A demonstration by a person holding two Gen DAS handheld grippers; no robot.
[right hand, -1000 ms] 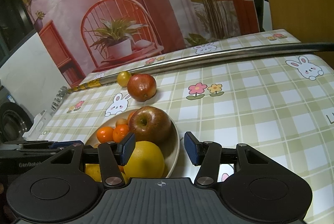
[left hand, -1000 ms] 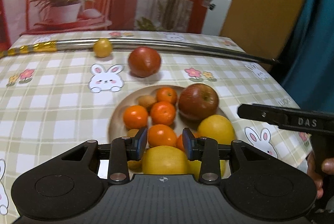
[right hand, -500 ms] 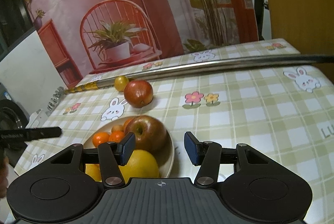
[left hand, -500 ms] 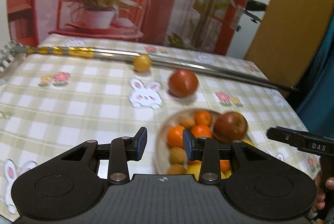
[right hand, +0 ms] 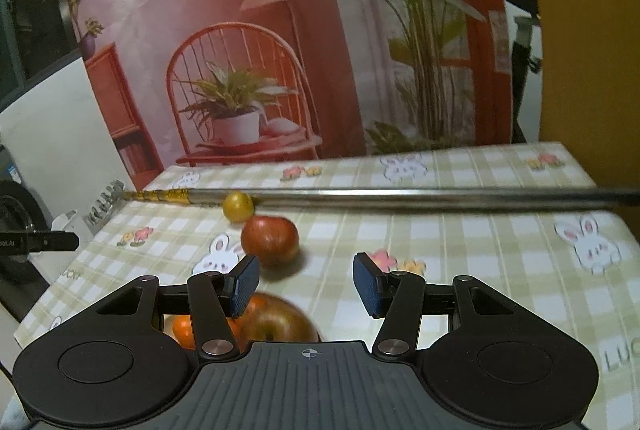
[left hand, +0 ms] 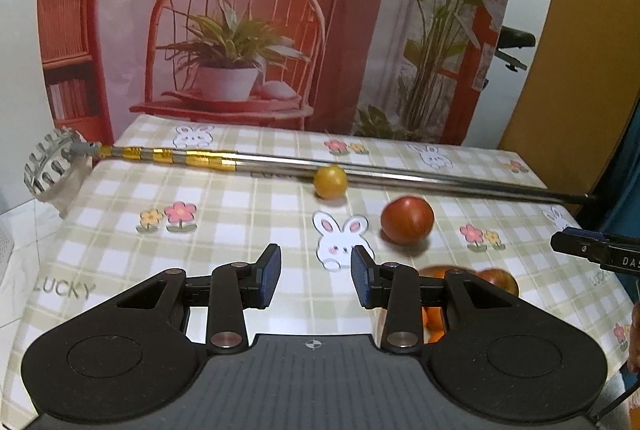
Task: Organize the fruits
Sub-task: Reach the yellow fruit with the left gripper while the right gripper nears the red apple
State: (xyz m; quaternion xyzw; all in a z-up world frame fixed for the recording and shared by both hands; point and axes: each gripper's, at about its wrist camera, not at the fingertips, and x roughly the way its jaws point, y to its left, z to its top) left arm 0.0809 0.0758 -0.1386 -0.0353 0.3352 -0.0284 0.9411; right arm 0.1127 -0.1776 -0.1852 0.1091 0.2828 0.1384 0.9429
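Observation:
A loose red apple (left hand: pixel 407 219) (right hand: pixel 270 239) lies on the checked tablecloth, and a small yellow fruit (left hand: pixel 330 181) (right hand: pixel 238 206) rests beyond it against a metal pole. The fruit bowl is mostly hidden behind both grippers; a red apple (right hand: pixel 276 324) (left hand: pixel 500 280) and oranges (right hand: pixel 183 328) (left hand: pixel 434 318) in it peek out. My left gripper (left hand: pixel 316 277) is open and empty, held above bare cloth left of the bowl. Just past the bowl my right gripper (right hand: pixel 306 283) is open too, nothing between its fingers, with the loose apple a little ahead to the left.
A long metal pole (left hand: pixel 400 178) (right hand: pixel 420 198) with a gold-taped section lies across the far side of the table. The tablecloth (left hand: pixel 224 213) drops off at the left edge. A printed backdrop (left hand: pixel 248 29) stands behind the table. The other gripper's tip (left hand: pixel 592 250) shows at the right.
Both grippers have pulled back and tilted up from the bowl. The left one swung left over bare cloth and its jaws opened wider. The bowl has slid low in both views.

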